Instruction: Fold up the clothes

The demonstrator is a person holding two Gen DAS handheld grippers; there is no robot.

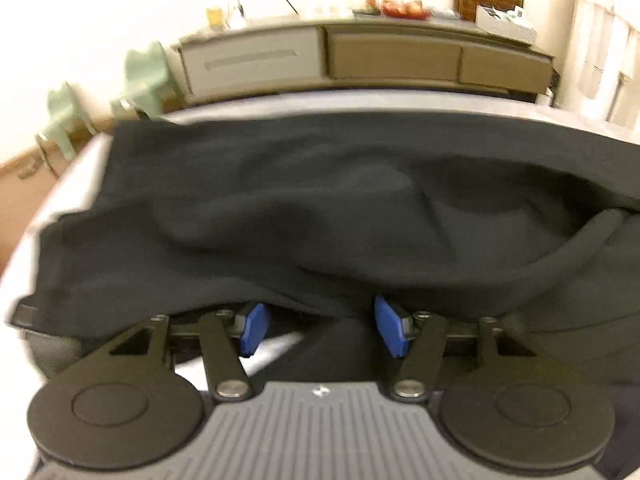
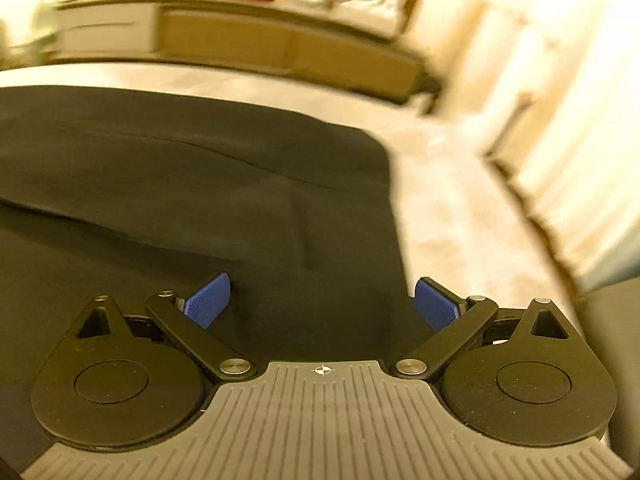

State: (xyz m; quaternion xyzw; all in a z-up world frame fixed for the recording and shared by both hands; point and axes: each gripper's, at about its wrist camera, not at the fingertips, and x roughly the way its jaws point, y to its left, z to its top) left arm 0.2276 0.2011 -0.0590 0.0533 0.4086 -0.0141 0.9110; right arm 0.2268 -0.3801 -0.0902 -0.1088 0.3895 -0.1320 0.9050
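I'm looking into a home, a living room or bedroom: a long low sideboard [image 1: 360,56] with drawer fronts runs along the far wall, fruit [image 1: 402,8] and glasses on top, small green chairs [image 1: 144,80] beside it, pale curtains [image 2: 560,100] right.

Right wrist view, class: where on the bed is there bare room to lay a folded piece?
A free strip of pale bed cover lies right of the black fabric garment, up to the bed's right edge. A narrower band lies between the garment's far edge and the long low cabinet. The middle and left are covered.
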